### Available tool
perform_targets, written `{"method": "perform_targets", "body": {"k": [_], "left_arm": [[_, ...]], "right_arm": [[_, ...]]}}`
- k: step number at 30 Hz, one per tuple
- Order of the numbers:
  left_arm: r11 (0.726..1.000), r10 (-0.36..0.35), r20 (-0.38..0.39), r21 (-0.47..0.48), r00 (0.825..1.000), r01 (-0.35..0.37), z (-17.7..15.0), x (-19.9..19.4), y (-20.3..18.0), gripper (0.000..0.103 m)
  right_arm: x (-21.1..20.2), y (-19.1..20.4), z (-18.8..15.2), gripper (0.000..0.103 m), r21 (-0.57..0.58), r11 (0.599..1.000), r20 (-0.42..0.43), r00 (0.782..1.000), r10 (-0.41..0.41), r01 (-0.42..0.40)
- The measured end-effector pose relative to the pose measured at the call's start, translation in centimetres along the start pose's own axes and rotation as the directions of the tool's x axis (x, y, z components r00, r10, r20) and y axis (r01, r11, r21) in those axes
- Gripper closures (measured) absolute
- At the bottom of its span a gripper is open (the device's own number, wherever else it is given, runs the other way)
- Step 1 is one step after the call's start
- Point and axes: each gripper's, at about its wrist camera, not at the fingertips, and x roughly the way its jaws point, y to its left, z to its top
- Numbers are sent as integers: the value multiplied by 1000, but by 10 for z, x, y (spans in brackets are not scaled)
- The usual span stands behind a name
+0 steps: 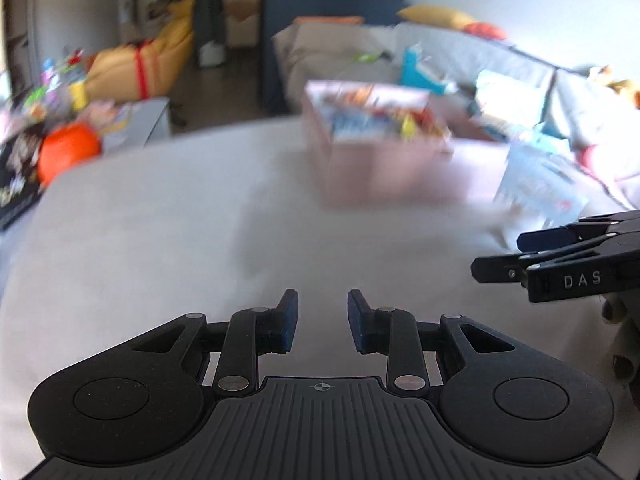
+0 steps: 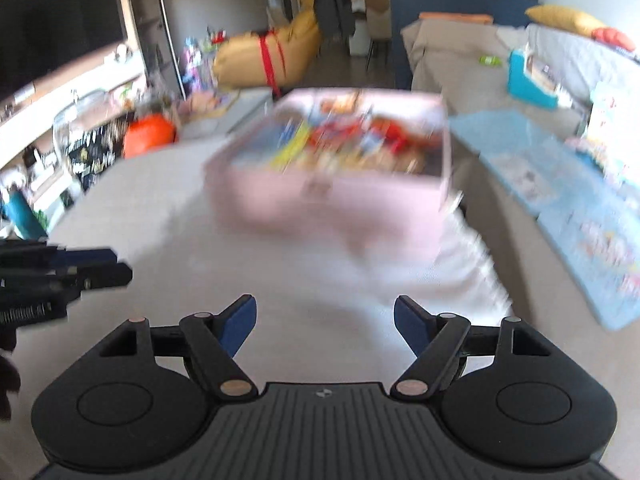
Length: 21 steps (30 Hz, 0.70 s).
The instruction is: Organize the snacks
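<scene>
My left gripper (image 1: 322,320) hung low over the grey table (image 1: 160,240), level and pointed toward the far edge, its jaws parted by a narrow gap with nothing between them. My right gripper (image 2: 325,324) rode beside it at about the same height, jaws spread wide and empty, aimed straight at the pink box (image 2: 332,196). Each tool showed at the edge of the other's view: the right one entered the left wrist view from the right side (image 1: 560,256), and the left one appeared at the left margin of the right wrist view (image 2: 64,272).

The pink box (image 1: 380,168) sat on the table well ahead of both grippers, open on top and packed with bright snack packets (image 2: 344,140), though blur hid what they were. A pale blue sheet (image 2: 560,200) lay just to the box's right. An orange ball (image 1: 68,150) sat beyond the table's left edge, and a grey sofa (image 1: 460,52) ran behind the box.
</scene>
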Motion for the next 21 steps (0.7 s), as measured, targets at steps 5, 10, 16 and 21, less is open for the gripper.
{"method": "perform_targets", "body": {"k": [5, 10, 16, 21], "left_arm": [[998, 51, 56, -31, 997, -49, -15, 5, -15, 53], [997, 77, 68, -29, 995, -75, -18, 9, -26, 46], [992, 124, 81, -28, 989, -122, -19, 13, -38, 45], [992, 128, 83, -29, 988, -126, -19, 13, -38, 44]], "right_arm": [[5, 33, -27, 19, -86, 995, -18, 998, -57, 55], [10, 28, -34, 0, -27, 993, -12, 993, -113, 113], [2, 25, -40, 0, -17, 991, 0, 991, -132, 132], [1, 20, -48, 0, -27, 993, 82, 990, -111, 114]]}}
